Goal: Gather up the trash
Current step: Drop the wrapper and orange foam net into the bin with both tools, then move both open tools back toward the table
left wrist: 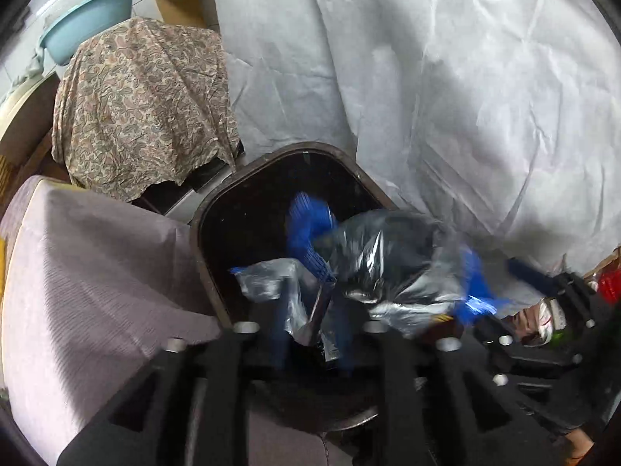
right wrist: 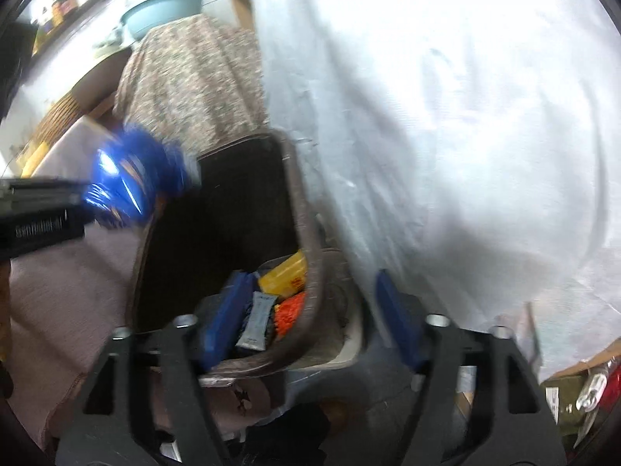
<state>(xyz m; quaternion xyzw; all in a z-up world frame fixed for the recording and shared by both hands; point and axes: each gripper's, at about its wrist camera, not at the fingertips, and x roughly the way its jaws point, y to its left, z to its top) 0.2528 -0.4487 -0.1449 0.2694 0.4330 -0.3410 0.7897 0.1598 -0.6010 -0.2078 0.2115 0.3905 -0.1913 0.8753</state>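
Note:
A dark brown trash bin (left wrist: 302, 147) stands below both grippers. In the left wrist view a crumpled wrapper (left wrist: 388, 268), blue outside and silver inside, hangs over the bin's mouth. My left gripper (left wrist: 312, 336) is open, and a strip of the foil lies loosely in the gap between its blurred blue pads. The right wrist view shows the same wrapper (right wrist: 128, 186) at the tip of the left gripper (right wrist: 89, 198), above the bin's rim (right wrist: 295, 178). My right gripper (right wrist: 314, 322) stands wide open and empty over the bin. A yellow packet (right wrist: 287, 275), an orange packet (right wrist: 291, 310) and a grey sachet (right wrist: 258, 318) lie inside.
A creased white sheet (left wrist: 427, 77) hangs behind the bin. A paisley cloth (left wrist: 143, 105) covers something at the back left, with a teal basin (left wrist: 85, 19) behind it. A pinkish-grey covered surface (left wrist: 97, 272) borders the bin on the left. Red items (left wrist: 609, 283) sit at the far right.

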